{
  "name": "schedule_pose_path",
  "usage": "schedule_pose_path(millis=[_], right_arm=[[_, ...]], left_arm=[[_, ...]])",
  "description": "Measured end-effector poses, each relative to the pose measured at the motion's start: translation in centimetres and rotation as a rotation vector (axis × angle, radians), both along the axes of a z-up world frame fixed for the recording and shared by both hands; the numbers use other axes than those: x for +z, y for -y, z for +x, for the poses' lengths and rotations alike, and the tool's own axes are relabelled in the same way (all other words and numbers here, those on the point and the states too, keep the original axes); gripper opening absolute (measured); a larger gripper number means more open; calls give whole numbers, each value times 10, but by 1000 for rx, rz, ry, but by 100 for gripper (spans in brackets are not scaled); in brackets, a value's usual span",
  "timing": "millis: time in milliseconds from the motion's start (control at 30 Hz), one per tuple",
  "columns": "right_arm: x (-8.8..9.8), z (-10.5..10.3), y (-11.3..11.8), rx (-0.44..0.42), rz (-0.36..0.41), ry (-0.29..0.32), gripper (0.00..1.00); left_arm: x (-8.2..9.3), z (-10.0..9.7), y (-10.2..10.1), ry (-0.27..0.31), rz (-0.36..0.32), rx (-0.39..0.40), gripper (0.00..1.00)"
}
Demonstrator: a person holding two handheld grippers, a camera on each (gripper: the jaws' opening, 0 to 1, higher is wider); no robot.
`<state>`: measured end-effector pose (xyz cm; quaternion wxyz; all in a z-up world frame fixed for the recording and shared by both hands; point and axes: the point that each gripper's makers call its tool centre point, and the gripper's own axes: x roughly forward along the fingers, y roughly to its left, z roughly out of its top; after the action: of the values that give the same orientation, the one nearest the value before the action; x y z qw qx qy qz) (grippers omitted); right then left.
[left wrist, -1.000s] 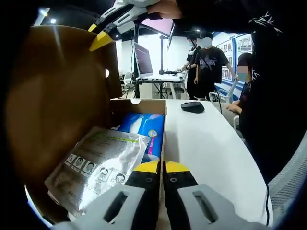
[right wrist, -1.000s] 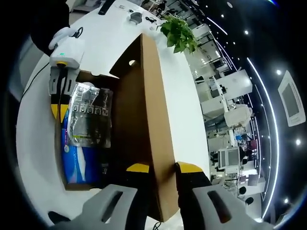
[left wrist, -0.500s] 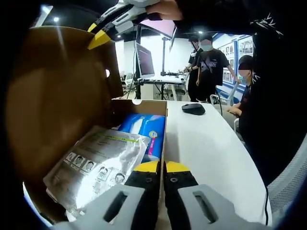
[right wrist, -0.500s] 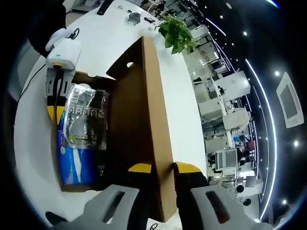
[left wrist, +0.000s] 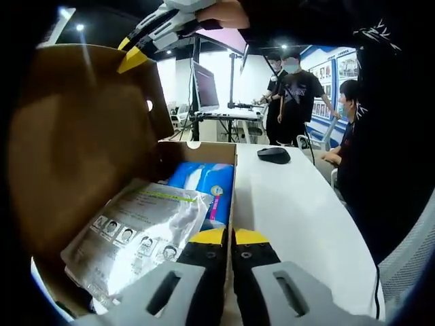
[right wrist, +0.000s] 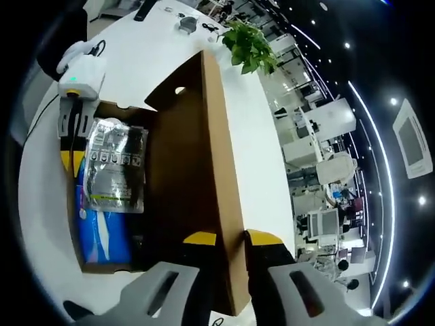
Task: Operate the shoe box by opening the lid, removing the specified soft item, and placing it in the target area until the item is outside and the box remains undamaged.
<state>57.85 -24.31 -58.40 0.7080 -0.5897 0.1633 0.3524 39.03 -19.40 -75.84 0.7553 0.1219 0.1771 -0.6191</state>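
The brown cardboard shoe box point(left wrist: 200, 148) lies open on a white table, its lid point(left wrist: 75, 142) raised upright. My right gripper point(right wrist: 231, 239) is shut on the lid's point(right wrist: 214, 170) edge and holds it up; its yellow tips point(left wrist: 136, 56) show at the lid's top. Inside lie a clear crinkled plastic packet with small printed pictures point(left wrist: 139, 231) point(right wrist: 115, 166) and a blue soft pack point(left wrist: 207, 182) point(right wrist: 98, 234) under it. My left gripper point(left wrist: 228, 238) is shut and empty, resting at the box's near wall, also seen from above point(right wrist: 70, 155).
A black mouse point(left wrist: 273, 153) lies on the white table point(left wrist: 299, 210) beyond the box. Several people point(left wrist: 296, 88) stand by a desk with a monitor point(left wrist: 202, 85). A green plant point(right wrist: 250, 44) stands on the table's far end.
The lid has tipped back a little further with my right gripper on it. My left gripper has stayed in place.
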Motion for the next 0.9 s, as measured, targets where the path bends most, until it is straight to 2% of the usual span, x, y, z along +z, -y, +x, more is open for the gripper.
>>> schedule_pose_path(millis=[433,900], right_arm=[[-3,12,-1,-22,36,-49,10],[-3,14,-1,-48,57,-111,10]], left_arm=[[-1,0,0,-2,-2,-2,1],[0,-1,1,-22,-8,-3,1]])
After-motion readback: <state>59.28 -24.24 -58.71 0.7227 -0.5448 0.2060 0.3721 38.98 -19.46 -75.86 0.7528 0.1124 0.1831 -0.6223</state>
